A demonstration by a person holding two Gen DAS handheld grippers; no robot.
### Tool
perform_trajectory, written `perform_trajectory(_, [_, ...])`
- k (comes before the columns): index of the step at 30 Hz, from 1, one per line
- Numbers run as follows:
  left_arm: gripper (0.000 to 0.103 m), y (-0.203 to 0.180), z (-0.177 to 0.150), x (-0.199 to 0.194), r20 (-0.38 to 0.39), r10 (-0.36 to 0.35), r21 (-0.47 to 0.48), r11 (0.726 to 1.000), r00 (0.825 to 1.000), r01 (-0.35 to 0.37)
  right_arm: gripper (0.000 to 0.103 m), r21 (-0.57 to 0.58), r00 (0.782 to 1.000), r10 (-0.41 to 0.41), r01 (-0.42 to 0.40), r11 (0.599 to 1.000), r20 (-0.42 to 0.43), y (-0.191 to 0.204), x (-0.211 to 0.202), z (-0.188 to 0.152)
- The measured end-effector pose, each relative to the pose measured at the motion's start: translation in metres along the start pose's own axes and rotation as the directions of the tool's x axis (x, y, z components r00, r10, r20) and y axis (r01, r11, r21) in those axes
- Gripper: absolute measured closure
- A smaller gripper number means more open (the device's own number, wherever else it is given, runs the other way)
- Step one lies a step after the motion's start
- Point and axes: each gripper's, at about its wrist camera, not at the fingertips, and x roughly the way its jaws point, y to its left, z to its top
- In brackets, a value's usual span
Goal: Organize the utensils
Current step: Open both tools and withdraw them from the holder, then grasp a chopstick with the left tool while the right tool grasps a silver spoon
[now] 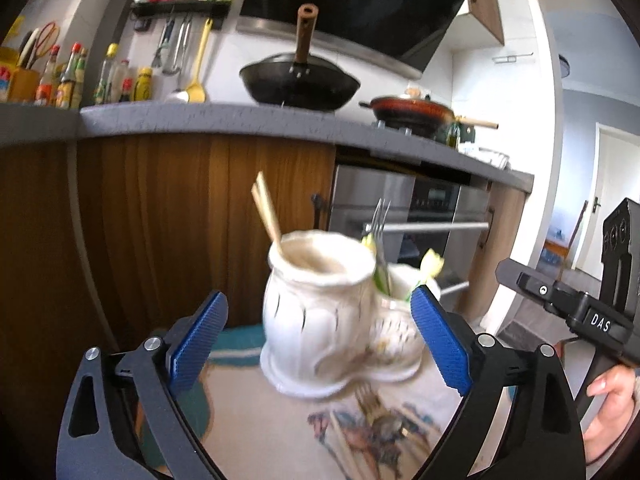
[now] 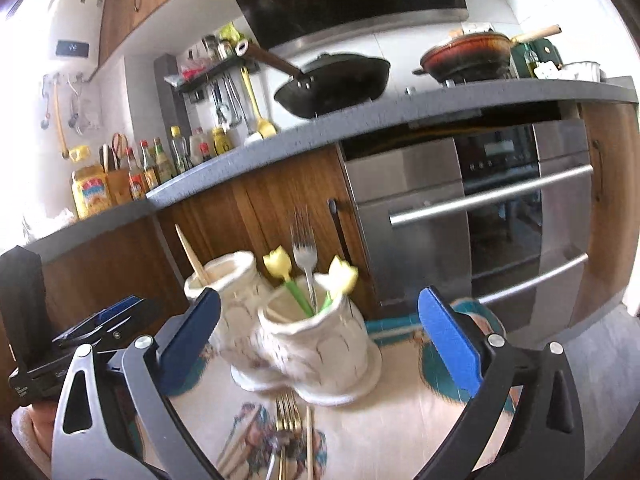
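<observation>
Standing upright above the white double holder (image 2: 304, 344): chopsticks (image 2: 192, 258), fork (image 2: 306, 264), two tulip pens (image 2: 280, 266). Just before it, loose fork (image 2: 286, 412) and chopsticks lying flat. Beside it on both flanks, bare cloth (image 2: 400, 420).

Bright kitchen: grey countertop (image 1: 208, 122), wooden cabinets (image 1: 168, 208), steel oven (image 2: 472, 216).

We are in a home kitchen: a grey countertop (image 1: 208, 120) runs across mid-frame, carrying a black wok (image 1: 300, 80) beneath a slanted range hood (image 1: 352, 4). Sauce bottles (image 1: 72, 76) crowd the left, a built-in oven (image 2: 480, 216) sits at right, and wooden cabinets (image 1: 180, 220) fill the space below.
</observation>
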Motion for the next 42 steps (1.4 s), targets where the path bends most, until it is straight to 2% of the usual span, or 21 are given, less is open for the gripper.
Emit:
perform_trajectory(6, [0.010, 0.010, -0.022, -0.010, -0.053, 0.012, -0.037, 0.999, 0.999, -0.014, 0.005, -0.024, 0.994, -0.020, 0.017, 1.000, -0.107, 0.010, 0.001, -0.024])
perform_trajectory(9, [0.009, 0.015, -0.033, -0.010, -0.097, 0.002, -0.063, 0.998, 0.995, -0.008, 0.005, -0.075, 0.982, -0.054, 0.041, 0.996, -0.181, 0.020, 0.008, -0.040])
perform_trajectory(12, [0.009, 0.015, -0.041, -0.013, -0.121, 0.021, -0.046, 0.999, 0.992, -0.027, 0.005, -0.106, 0.968, -0.083, 0.059, 0.993, -0.239, 0.027, 0.013, -0.054])
perform_trajectory(19, [0.009, 0.015, -0.058, -0.015, -0.174, 0.040, -0.001, 0.999, 0.984, -0.041, 0.005, -0.072, 0.960, -0.106, 0.090, 0.993, -0.258, 0.023, 0.006, -0.063])
perform_trajectory(23, [0.009, 0.015, -0.063, -0.009, -0.228, 0.019, -0.014, 1.000, 0.974, -0.023, 0.005, -0.077, 0.953, -0.123, 0.105, 0.991, -0.278, 0.022, 0.006, -0.067])
perform_trajectory(27, [0.009, 0.008, -0.070, 0.002, -0.315, 0.004, -0.012, 1.000, 0.949, -0.008, 0.005, -0.085, 0.948, -0.146, 0.126, 0.988, -0.284, 0.018, 0.008, -0.067])
perform_trajectory(32, [0.010, -0.007, -0.081, 0.017, -0.413, 0.034, 0.074, 0.997, 0.910, -0.003, 0.005, -0.084, 0.941, -0.134, 0.113, 0.990, -0.310, 0.014, 0.010, -0.068])
perform_trajectory(37, [0.013, -0.017, -0.087, 0.023, -0.460, 0.013, 0.090, 0.995, 0.888, 0.033, 0.005, -0.061, 0.946, -0.118, 0.104, 0.993, -0.302, 0.010, 0.008, -0.065])
perform_trajectory(39, [0.021, -0.025, -0.092, 0.029, -0.485, 0.030, 0.128, 0.991, 0.874, 0.037, 0.005, -0.053, 0.946, -0.108, 0.097, 0.994, -0.306, 0.009, 0.009, -0.066])
perform_trajectory(41, [0.036, -0.032, -0.099, 0.034, -0.526, 0.049, 0.166, 0.985, 0.849, 0.046, 0.005, -0.054, 0.945, -0.104, 0.092, 0.994, -0.311, 0.009, 0.009, -0.066])
perform_trajectory(42, [0.040, -0.034, -0.102, 0.036, -0.545, 0.057, 0.178, 0.983, 0.836, 0.049, 0.005, -0.055, 0.945, -0.102, 0.089, 0.994, -0.311, 0.009, 0.009, -0.067])
